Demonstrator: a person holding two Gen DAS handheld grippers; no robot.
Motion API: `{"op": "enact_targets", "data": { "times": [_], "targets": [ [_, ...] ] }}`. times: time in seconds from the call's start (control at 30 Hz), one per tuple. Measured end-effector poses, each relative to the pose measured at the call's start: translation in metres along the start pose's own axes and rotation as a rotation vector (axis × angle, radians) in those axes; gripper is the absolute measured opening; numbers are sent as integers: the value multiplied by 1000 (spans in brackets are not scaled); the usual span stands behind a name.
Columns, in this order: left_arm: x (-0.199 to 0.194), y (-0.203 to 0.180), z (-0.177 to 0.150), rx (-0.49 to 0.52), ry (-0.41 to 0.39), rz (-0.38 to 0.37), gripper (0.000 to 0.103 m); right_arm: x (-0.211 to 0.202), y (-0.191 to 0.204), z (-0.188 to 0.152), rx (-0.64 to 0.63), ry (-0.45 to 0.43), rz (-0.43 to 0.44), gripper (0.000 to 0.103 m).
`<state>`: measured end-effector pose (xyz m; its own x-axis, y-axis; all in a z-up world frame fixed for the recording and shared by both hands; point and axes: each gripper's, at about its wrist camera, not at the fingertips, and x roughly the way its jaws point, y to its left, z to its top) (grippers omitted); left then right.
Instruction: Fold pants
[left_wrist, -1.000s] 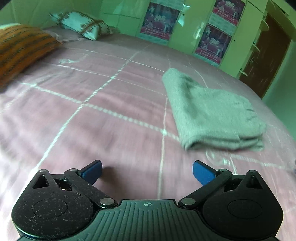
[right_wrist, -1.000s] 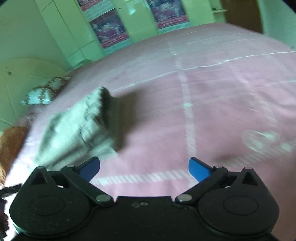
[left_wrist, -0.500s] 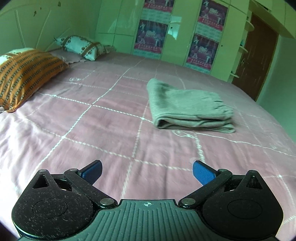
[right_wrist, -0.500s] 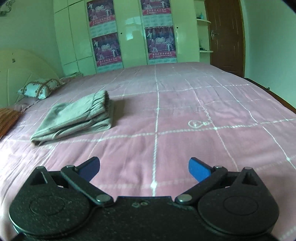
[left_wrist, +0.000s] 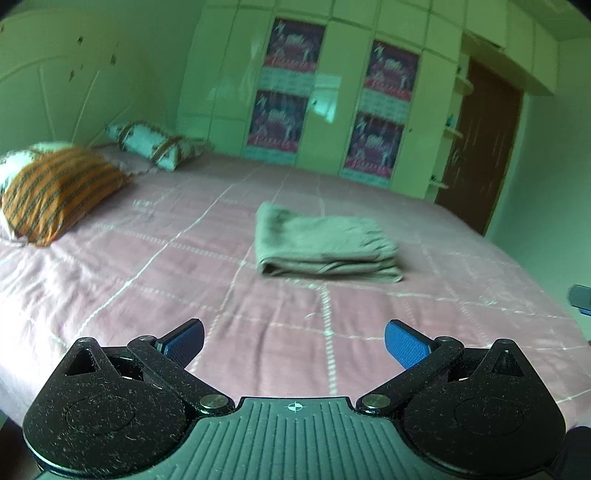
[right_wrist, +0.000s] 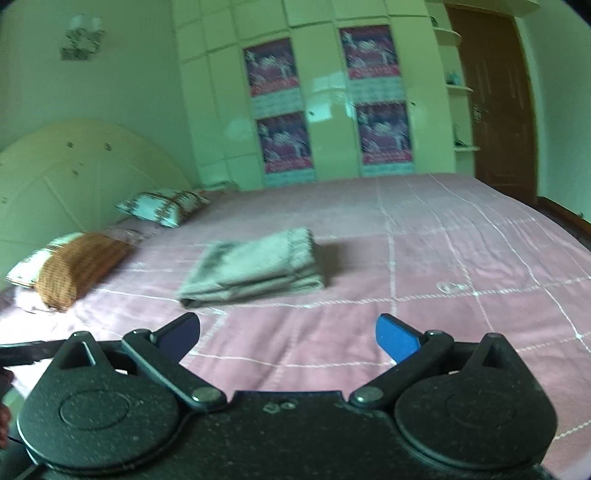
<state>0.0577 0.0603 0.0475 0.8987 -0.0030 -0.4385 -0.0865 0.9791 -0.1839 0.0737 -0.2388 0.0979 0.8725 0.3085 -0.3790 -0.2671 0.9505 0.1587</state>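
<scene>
The grey pants (left_wrist: 325, 243) lie folded in a flat stack on the pink checked bedspread (left_wrist: 147, 280), in the middle of the bed. They also show in the right wrist view (right_wrist: 255, 266). My left gripper (left_wrist: 293, 341) is open and empty, well back from the pants over the near part of the bed. My right gripper (right_wrist: 288, 338) is open and empty, also well back from the pants. A dark part at the right edge of the left wrist view (left_wrist: 581, 297) may be the right gripper.
An orange striped pillow (left_wrist: 59, 192) and a patterned pillow (left_wrist: 155, 147) lie at the head of the bed on the left. A wardrobe with posters (left_wrist: 332, 103) stands behind the bed. A brown door (left_wrist: 480, 147) is at the right.
Both grippers have pulled back and risen away from the folded pants, which now look smaller and farther off. Both stay open and empty.
</scene>
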Motion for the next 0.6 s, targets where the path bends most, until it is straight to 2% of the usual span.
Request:
{"op": "enact_targets", "data": {
  "times": [0.13,0.3,0.4,0.6],
  "targets": [
    [-18,-29,4,37,-39,-3,103,-17,14,-2,-22,-39,8,95],
    [-46,-53,1,44,-69,-24,103,-36,24,-4,-64,-43,10,93],
    [-63,-55,1,25,-86,-29,103,-49,28,-5,-84,-49,15,93],
    [-74,-56,-1,23,-69,-21,103,-63,42,-6,-99,-79,24,93]
  ]
}}
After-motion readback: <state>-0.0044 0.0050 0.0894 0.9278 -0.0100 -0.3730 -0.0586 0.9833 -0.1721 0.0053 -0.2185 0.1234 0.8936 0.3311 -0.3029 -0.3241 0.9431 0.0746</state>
